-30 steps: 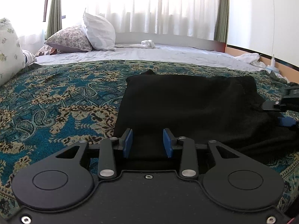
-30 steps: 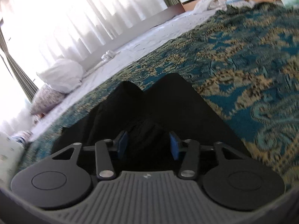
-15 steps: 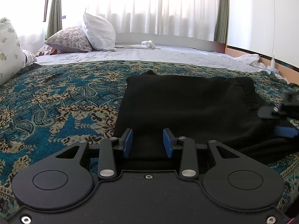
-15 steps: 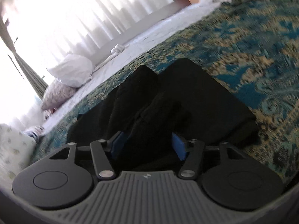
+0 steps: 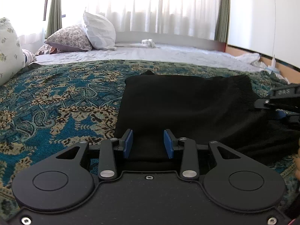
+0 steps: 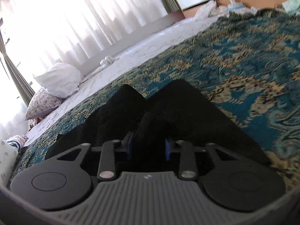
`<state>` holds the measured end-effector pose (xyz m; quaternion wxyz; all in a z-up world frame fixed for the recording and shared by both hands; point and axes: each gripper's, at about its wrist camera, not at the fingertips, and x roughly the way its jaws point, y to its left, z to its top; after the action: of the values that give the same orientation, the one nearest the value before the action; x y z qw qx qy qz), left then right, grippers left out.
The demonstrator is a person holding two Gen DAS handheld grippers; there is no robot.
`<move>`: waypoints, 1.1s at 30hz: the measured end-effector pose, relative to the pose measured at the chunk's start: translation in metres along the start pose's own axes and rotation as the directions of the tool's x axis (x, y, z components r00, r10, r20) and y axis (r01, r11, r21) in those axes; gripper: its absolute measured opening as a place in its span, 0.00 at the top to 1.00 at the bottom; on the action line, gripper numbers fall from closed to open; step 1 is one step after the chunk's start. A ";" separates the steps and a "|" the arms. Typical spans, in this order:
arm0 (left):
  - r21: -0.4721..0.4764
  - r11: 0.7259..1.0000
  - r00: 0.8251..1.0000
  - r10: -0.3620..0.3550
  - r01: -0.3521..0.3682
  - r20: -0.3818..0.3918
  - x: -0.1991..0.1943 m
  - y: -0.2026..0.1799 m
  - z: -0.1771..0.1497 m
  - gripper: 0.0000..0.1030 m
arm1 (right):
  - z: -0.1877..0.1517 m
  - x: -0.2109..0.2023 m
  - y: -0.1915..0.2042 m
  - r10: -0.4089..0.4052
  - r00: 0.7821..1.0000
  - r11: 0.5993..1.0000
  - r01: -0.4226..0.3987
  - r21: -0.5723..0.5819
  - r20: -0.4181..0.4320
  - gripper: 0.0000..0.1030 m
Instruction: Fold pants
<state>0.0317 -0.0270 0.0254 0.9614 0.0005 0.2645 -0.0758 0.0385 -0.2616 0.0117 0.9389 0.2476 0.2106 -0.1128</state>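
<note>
Pants: your black pants (image 5: 183, 105) lie on the bed, spread over the patterned blue and tan bedspread (image 5: 56, 108), already doubled into a broad dark slab. In the right wrist view the same pants (image 6: 187, 112) rise in two rounded humps ahead of your tool.

Left tool: your left tool (image 5: 148, 143) sits low at the near edge of the pants, its blue pads (image 5: 128, 143) spread apart with only flat black cloth lying between them. It is released; nothing is pinched.

Right tool: your right tool (image 6: 149, 146) has a raised bunch of black cloth standing between its blue pads (image 6: 130, 146). The pads are mostly buried in the fabric, and you cannot tell from either view whether they are pressing on it or merely flanking it. In the left wrist view this right tool (image 5: 281, 112) shows at the right border, at the right side of the pants, with the cloth dipping into a fold just below it.

Bedspread: it covers the near part of the bed; beyond it lies a white sheet (image 5: 150, 54).

Pillows: a white pillow (image 5: 99, 31) leans on a floral pillow (image 5: 69, 38) at the far left of the bed, near the curtains (image 5: 168, 9). Another pale floral cushion (image 5: 7, 50) fills the left border.

Far edge: a small white bundle of cloth (image 5: 148, 42) rests on the sheet close to the window side.
</note>
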 end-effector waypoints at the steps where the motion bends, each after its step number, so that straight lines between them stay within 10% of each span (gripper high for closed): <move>1: 0.014 1.000 1.000 0.000 0.001 -0.007 -0.003 -0.003 0.003 0.69 | -0.002 -0.011 0.003 -0.015 0.999 0.999 0.016 -0.047 0.039 0.71; 5: 0.075 0.997 1.000 -0.020 0.020 -0.006 -0.012 -0.013 0.006 0.69 | -0.010 -0.035 0.004 -0.083 0.984 0.982 0.107 -0.155 0.155 0.71; 16: 0.084 0.996 0.999 -0.019 0.022 -0.032 -0.011 -0.012 -0.003 0.68 | -0.014 -0.030 -0.023 -0.108 0.988 0.977 0.125 -0.175 0.107 0.63; 21: 0.109 0.994 0.999 -0.022 0.025 -0.023 -0.022 -0.011 -0.005 0.68 | -0.014 -0.030 -0.025 -0.172 0.977 0.945 0.199 -0.259 0.124 0.30; 30: 0.126 0.980 0.988 -0.154 0.153 -0.003 -0.046 0.000 0.049 0.69 | 0.003 -0.072 -0.007 -0.123 0.951 0.922 0.215 -0.321 0.285 0.12; 33: 0.137 0.977 0.986 -0.167 0.164 0.011 -0.026 0.002 0.077 0.79 | 0.001 -0.068 0.017 -0.016 0.973 0.923 0.103 -0.371 0.232 0.24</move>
<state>0.0489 -0.0243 0.1052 0.9524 0.0431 0.2471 -0.1735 -0.0164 -0.2405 0.0502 0.9829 0.0397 0.1283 -0.1257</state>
